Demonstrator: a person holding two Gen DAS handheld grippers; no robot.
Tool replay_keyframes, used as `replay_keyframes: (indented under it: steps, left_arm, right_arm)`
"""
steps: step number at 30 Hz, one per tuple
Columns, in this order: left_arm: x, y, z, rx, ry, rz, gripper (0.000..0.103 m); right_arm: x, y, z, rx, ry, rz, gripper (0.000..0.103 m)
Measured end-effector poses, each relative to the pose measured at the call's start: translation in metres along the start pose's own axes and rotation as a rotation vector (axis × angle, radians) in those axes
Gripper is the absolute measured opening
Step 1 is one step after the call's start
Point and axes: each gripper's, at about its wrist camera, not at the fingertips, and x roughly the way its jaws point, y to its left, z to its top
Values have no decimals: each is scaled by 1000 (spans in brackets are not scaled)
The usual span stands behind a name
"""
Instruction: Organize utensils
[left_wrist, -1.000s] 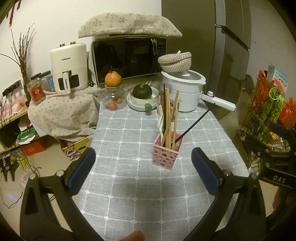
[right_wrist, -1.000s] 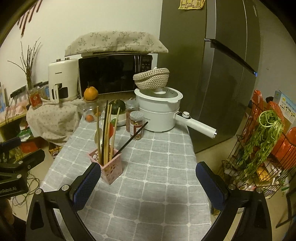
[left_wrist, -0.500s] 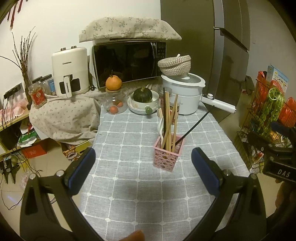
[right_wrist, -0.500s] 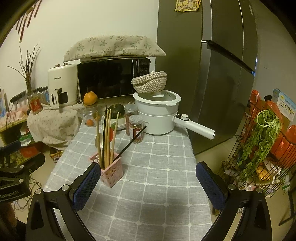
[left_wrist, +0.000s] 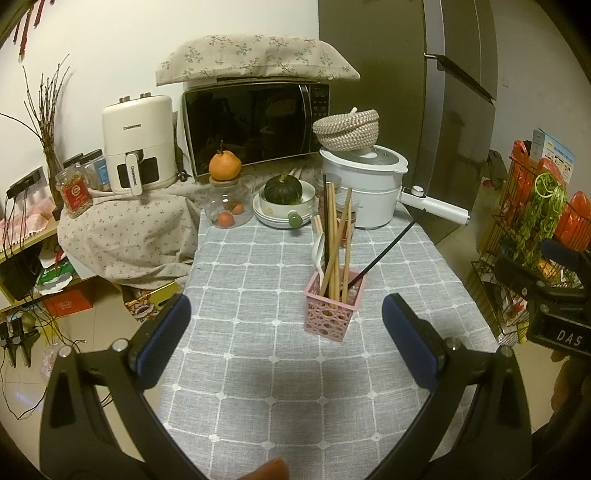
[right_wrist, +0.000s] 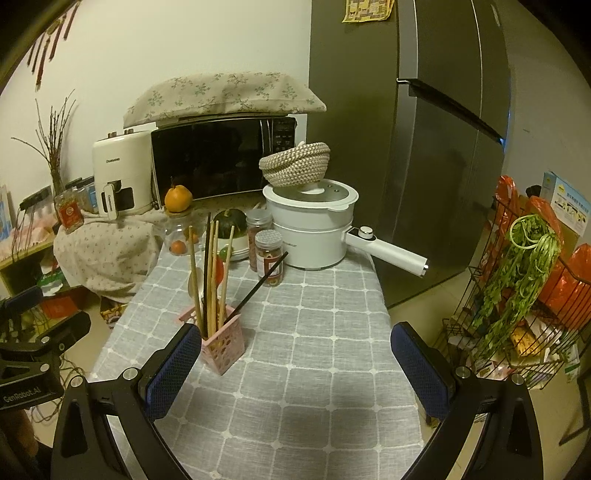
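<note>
A pink perforated utensil holder (left_wrist: 333, 310) stands on the grey checked tablecloth (left_wrist: 258, 369). It holds several wooden chopsticks (left_wrist: 334, 243), a black chopstick (left_wrist: 388, 251) leaning right, and a white spoon (left_wrist: 318, 251). It also shows in the right wrist view (right_wrist: 223, 347), just behind the left fingertip. My left gripper (left_wrist: 284, 343) is open and empty, held back from the holder above the near table. My right gripper (right_wrist: 297, 369) is open and empty, to the right of the holder.
A white electric pot (left_wrist: 364, 192) with a woven basket on its lid, stacked plates with a green squash (left_wrist: 282, 190), jars (right_wrist: 269, 256), a microwave (left_wrist: 255, 125) and an air fryer (left_wrist: 138, 142) stand at the back. A fridge (right_wrist: 424, 147) and a wire rack (right_wrist: 517, 295) are on the right.
Both grippers have drawn back and risen a little from the table; the holder looks slightly farther. Both stay open and empty. Nothing on the table has moved.
</note>
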Motion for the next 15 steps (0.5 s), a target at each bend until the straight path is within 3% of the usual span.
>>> replay_keyframes:
  steps: [15]
  left_arm:
    - [0,-2,1,5,-1,3,103]
  right_arm:
    - [0,1,0,1,1,1,103]
